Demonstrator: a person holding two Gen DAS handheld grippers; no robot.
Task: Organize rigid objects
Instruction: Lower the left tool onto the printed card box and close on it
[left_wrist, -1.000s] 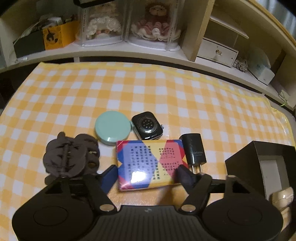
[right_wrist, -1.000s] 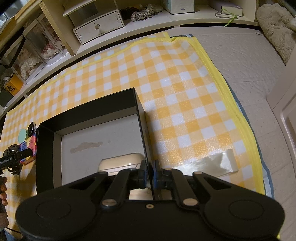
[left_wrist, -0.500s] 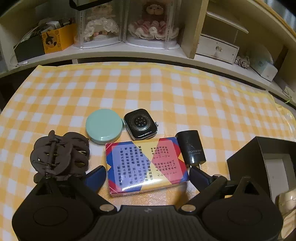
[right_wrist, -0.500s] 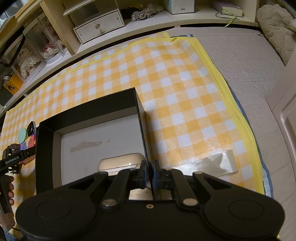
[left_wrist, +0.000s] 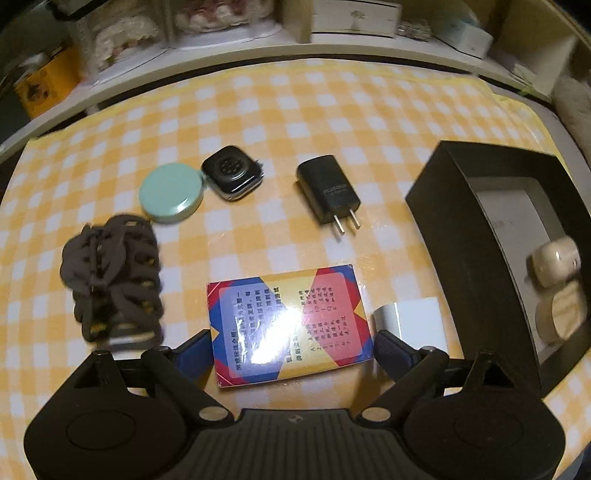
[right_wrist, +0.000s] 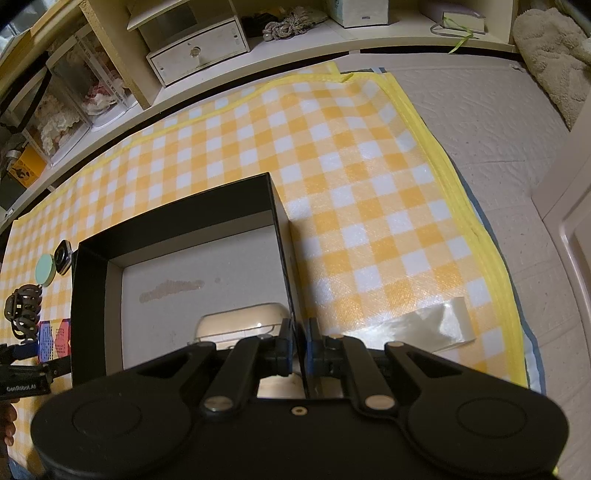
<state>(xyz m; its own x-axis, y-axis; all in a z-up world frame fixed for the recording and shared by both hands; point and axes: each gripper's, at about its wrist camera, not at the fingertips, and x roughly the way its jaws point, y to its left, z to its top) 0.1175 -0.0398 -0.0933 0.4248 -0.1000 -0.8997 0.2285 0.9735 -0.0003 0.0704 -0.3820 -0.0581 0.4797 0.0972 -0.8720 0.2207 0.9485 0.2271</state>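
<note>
Left gripper (left_wrist: 291, 347): jaws spread wide, 1 finger on each side of the card pack (left_wrist: 288, 323), no pinch seen.
Right gripper (right_wrist: 299, 341): clamped on the right wall of the box (right_wrist: 282, 229).
Card pack: flat on the checked cloth (left_wrist: 258, 118), left of the box.
Charger (left_wrist: 328, 192): beyond the pack.

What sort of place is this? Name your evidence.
Likely a home living room or bedroom: low shelves with a small drawer box, dolls in clear cases, and a yellow checked mat spread over the floor.
</note>
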